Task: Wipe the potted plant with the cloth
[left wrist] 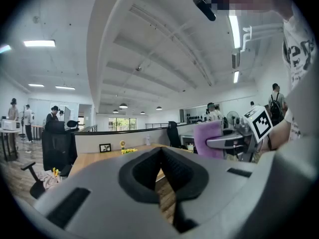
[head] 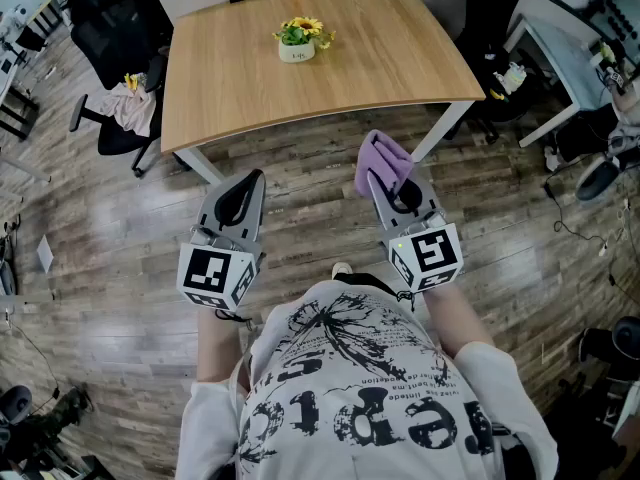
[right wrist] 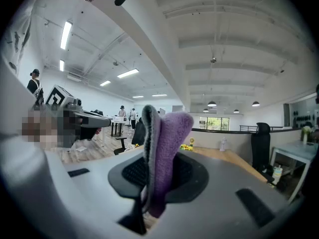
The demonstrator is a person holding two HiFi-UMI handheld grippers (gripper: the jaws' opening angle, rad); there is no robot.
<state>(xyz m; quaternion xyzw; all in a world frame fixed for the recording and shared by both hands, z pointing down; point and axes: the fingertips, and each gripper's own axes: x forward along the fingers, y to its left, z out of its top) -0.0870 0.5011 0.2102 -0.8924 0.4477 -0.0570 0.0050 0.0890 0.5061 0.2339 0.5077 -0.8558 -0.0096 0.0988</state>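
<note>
Potted plant (head: pixel 297 40) stood on the bench (head: pixel 400 68) at the upper centre of the frame, well apart from both grippers. The right gripper (head: pixel 388 180) pinched the purple cloth (head: pixel 383 158) in its fingers; the left gripper (head: pixel 253 180) had its fingers together, empty. To wipe well, I judged, one should approach slowly and touch the leaves lightly.

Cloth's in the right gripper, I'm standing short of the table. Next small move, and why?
Probably step up to the table and carry the right gripper forward toward the potted plant. The cloth is already clamped in its jaws, but the plant sits near the table's far edge, well beyond both grippers. The left gripper is shut and empty.
</note>
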